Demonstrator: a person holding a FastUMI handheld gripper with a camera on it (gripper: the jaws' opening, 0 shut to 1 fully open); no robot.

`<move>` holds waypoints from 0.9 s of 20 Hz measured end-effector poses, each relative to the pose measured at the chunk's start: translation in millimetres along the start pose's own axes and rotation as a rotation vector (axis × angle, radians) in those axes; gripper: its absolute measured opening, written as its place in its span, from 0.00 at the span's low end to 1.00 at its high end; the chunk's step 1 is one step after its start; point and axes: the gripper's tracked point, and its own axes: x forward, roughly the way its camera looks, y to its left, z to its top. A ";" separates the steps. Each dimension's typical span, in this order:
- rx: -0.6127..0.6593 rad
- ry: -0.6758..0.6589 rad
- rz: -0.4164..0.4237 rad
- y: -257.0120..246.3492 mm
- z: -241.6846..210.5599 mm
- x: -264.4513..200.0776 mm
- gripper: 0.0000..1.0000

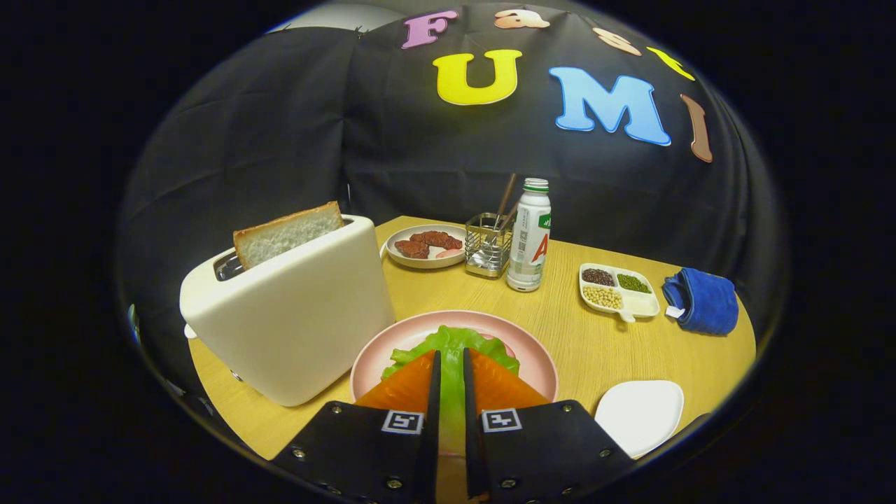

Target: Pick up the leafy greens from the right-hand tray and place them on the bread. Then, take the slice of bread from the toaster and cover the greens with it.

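The gripper [451, 371] has its fingers [413, 385] drawn narrow with a strip of the leafy greens [448, 341] between them above the pink plate [539, 364]; whether both pads press the leaf cannot be told, and the bread that should lie beneath is hidden. The white tray [640, 413] sits right of the plate on the desk [595, 336]. The slice of bread [287, 233] stands upright in the toaster [294, 308], left of the plate and beyond the fingers, its long edge running along the slot.
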 end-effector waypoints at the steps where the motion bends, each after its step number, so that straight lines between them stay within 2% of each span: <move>1: 0.000 -0.006 0.003 2.3 3.8 -1.6 0.16; 10: -0.020 -0.092 0.094 72.6 56.5 -27.9 0.19; 11: -0.023 -0.099 0.103 81.2 62.1 -30.2 0.37; 14: -0.029 -0.125 0.132 108.4 79.8 -34.5 0.39; 15: -0.032 -0.127 0.133 114.6 82.8 -35.6 0.43; 18: -0.034 -0.130 0.144 138.1 93.2 -33.8 0.43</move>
